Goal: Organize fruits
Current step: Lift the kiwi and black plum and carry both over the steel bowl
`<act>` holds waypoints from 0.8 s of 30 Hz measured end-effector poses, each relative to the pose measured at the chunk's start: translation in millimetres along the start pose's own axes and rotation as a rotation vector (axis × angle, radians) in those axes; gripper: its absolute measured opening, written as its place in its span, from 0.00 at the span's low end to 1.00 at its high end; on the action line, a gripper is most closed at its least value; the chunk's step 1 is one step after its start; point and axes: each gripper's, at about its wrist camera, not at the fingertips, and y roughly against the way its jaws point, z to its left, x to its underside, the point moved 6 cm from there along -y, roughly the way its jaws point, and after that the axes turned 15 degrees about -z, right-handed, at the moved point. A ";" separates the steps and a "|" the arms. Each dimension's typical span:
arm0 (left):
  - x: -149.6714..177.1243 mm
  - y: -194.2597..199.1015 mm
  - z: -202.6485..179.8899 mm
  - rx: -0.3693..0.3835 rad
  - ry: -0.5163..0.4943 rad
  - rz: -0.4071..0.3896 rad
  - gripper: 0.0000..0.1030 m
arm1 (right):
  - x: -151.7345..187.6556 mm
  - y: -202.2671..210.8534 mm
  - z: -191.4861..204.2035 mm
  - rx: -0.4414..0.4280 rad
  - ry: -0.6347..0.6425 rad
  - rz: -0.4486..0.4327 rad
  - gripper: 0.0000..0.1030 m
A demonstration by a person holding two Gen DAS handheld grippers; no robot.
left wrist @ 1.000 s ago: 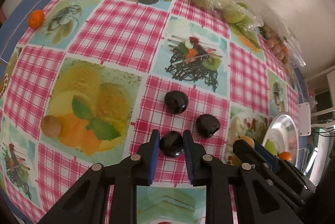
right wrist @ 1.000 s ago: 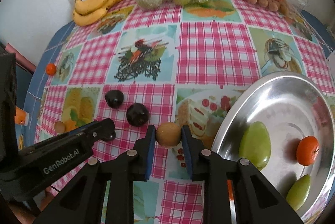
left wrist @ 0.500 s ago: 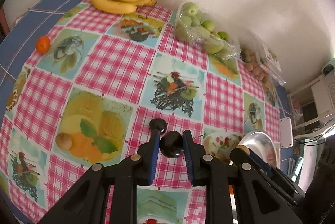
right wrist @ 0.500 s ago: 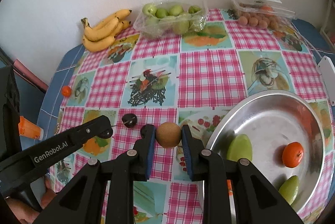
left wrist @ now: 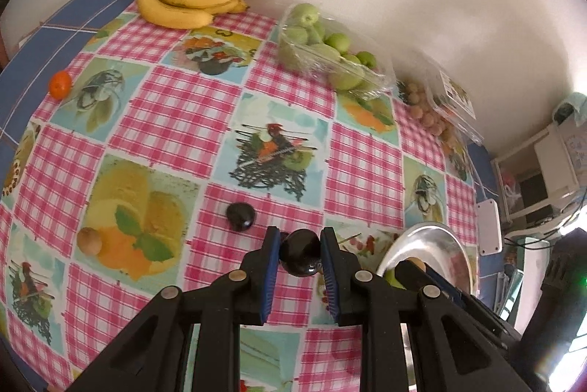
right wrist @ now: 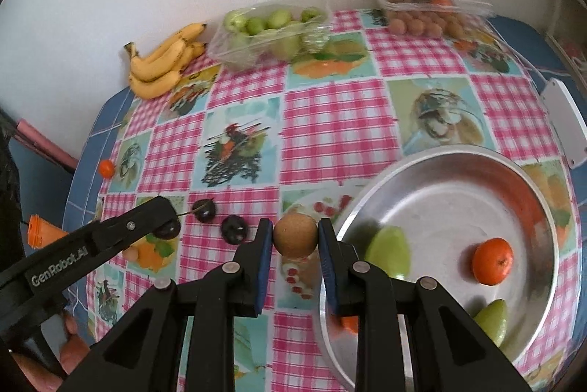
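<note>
Fruits so far: round silver metal bowl [right wrist: 433,168] at my 3 o'clock holds pears and mandarins. My left gripper [left wrist: 300,254] clamps a dark cherry [left wrist: 299,252], right gripper [right wrist: 295,240] a brown round fruit [right wrist: 295,235]; more cherries [right wrist: 233,229] wait at 9.

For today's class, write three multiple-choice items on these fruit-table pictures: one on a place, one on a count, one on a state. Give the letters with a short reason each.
1. Where do the bananas lie?
A in the metal bowl
B at the table's far edge by the wall
C between the jaws

2. How many oranges show whole in the metal bowl?
A one
B three
C none

3. What does the right gripper hold?
A nothing
B a green pear
C a round brown fruit

Answers: 1 B, they rest beside the wall. 2 A, a single orange sits there. 3 C, the jaws clamp it on both sides.
</note>
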 end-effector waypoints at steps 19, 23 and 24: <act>53.8 -8.2 -105.5 0.098 -0.219 0.070 0.23 | -10.7 38.3 -106.7 0.138 -0.166 -0.056 0.25; 65.5 -9.0 -123.2 0.115 -0.259 0.084 0.23 | -12.5 49.4 -125.0 0.159 -0.190 -0.072 0.25; 68.1 -8.9 -127.0 0.118 -0.270 0.085 0.23 | -12.8 51.9 -129.2 0.164 -0.196 -0.075 0.25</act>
